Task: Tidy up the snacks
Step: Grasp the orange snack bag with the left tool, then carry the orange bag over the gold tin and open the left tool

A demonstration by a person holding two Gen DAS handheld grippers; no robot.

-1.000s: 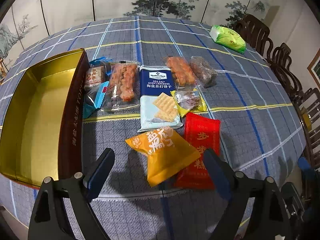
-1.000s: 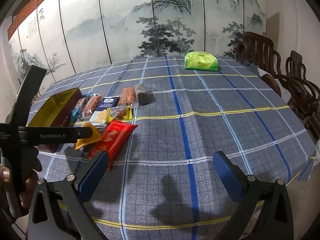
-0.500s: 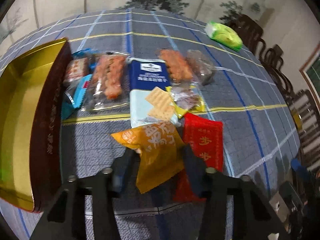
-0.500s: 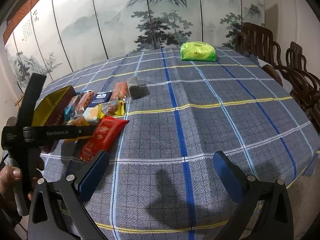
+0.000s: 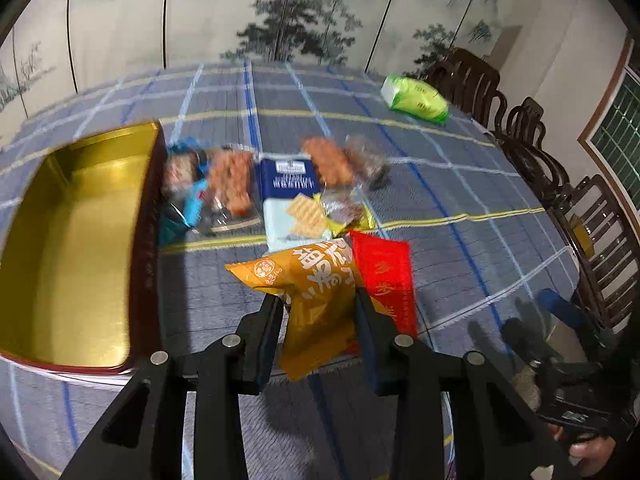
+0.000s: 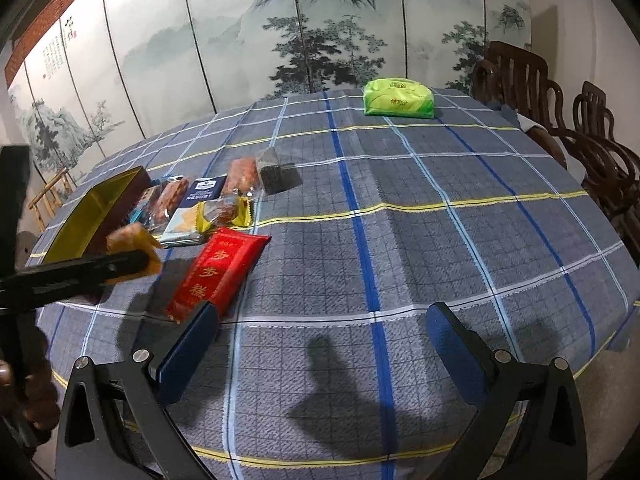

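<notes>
Left gripper [image 5: 318, 308] has its two black fingers closed in on the orange crinkly snack packet with white lettering [image 5: 316, 292], pinching it at the lower half; packet appears lifted off the blue plaid tablecloth [image 6: 400, 240], tilted, near the open gold-lined tin box with dark red walls [image 5: 76, 240] but not over it yet. Right gripper [image 6: 320, 344] hangs with its blue-padded fingers spread wide, nothing between them, above bare cloth well apart from the pile. Tin interior looks empty as far as visible, so progress reads as barely started: first packet in hand, none stowed. Left on the table: flat red foil packet with gold characters [image 6: 218, 270] just beside the held one, navy-and-pale cracker pack [image 5: 290, 196], yellow-edged clear wrapper [image 5: 344, 212], two clear bags of orange-brown snacks [image 5: 232, 184], a blue wrapper cluster [image 5: 188, 196] against the tin wall, a dark clear-wrapped piece [image 6: 276, 176]. Green plastic pack [image 6: 398, 98] lies far off at the table's back edge; cannot tell if it counts as a snack. Left view is motion-blurred.
</notes>
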